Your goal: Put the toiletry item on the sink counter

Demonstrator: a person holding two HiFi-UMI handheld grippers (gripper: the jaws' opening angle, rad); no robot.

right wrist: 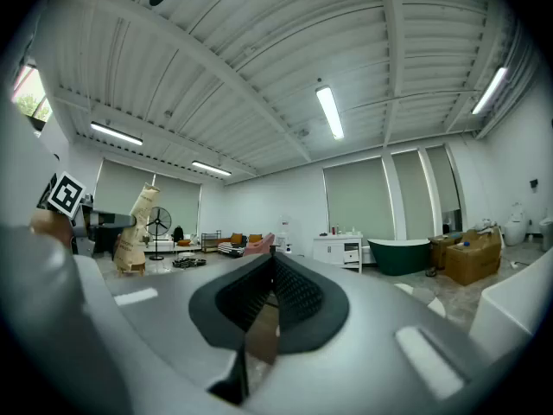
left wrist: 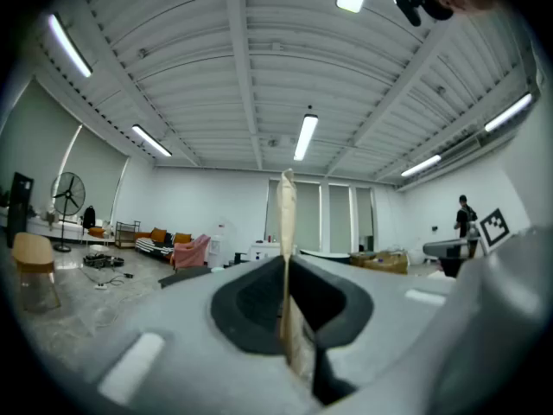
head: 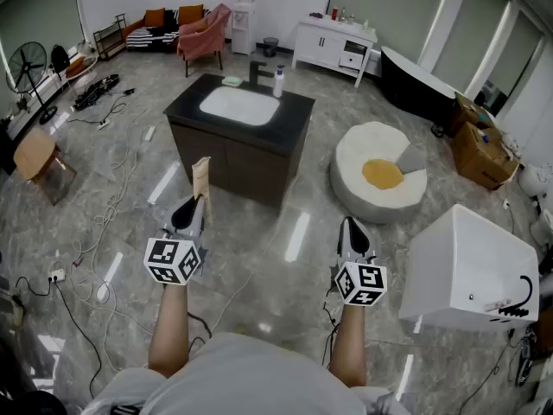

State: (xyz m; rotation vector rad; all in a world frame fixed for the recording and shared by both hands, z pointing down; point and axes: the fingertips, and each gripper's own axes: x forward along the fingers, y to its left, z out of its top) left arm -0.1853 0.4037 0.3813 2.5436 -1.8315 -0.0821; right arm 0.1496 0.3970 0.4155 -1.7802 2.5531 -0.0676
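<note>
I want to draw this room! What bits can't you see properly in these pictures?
- The tan toiletry item in the left claw: print too small in head view, edge-on in left gripper view.
- Green thing on the sink counter: too small to name, head view.
- Bottles on the white cabinet: too small, head view.

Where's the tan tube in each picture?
Head view: tube left of centre, sticking up from the left gripper.
Left gripper view: tube dead centre, edge-on between the jaws.
Right gripper view: tube at far left.
Shared landmark: the fan.
</note>
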